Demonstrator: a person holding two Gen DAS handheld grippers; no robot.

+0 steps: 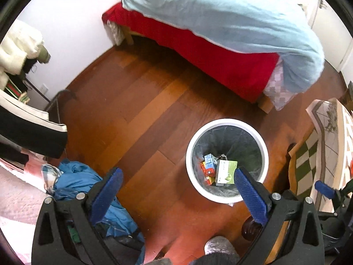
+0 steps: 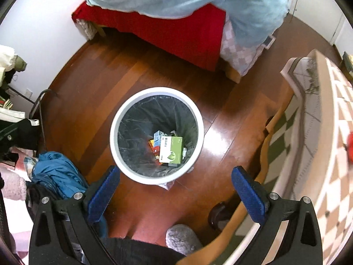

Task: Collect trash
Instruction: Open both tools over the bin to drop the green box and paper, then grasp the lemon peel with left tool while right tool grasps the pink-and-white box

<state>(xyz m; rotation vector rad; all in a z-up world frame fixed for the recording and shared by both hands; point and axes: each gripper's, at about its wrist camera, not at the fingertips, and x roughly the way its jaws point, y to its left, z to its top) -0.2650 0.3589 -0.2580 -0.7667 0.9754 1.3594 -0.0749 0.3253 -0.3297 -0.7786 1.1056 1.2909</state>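
**Trash in the bin, both grippers empty above it**

Here we are, looking straight down at the white trash bin (image 2: 114,137) on the wooden floor (image 2: 92,84), and the load is already inside: the green-and-white box (image 2: 171,150) lies on top, touching a blue box (image 2: 157,139) and an orange-red package (image 2: 154,148) beside it. That is three clear pieces in the black liner, plus a few small scraps at the box's edge that are too small to name.

The left gripper (image 1: 176,196) hovers above the near side of the bin, spread wide and carrying nothing. The right gripper (image 2: 176,194) hangs just short of the bin's near rim, also released and empty. Two grippers, zero items in hand.

What's left? By my read, little on the floor: around the bin the boards look bare. A crumpled blue garment (image 2: 55,172) lies to the left of the bin, which looks like laundry rather than trash. Something red (image 2: 349,143) sits at the far right of the bin on the checkered table (image 2: 331,176), blurred, so I cannot tell whether it is rubbish. Beyond the bin stands one bed (image 2: 176,28), red sheet under a pale blue blanket. I'd judge the collecting mostly done, pending that red thing.
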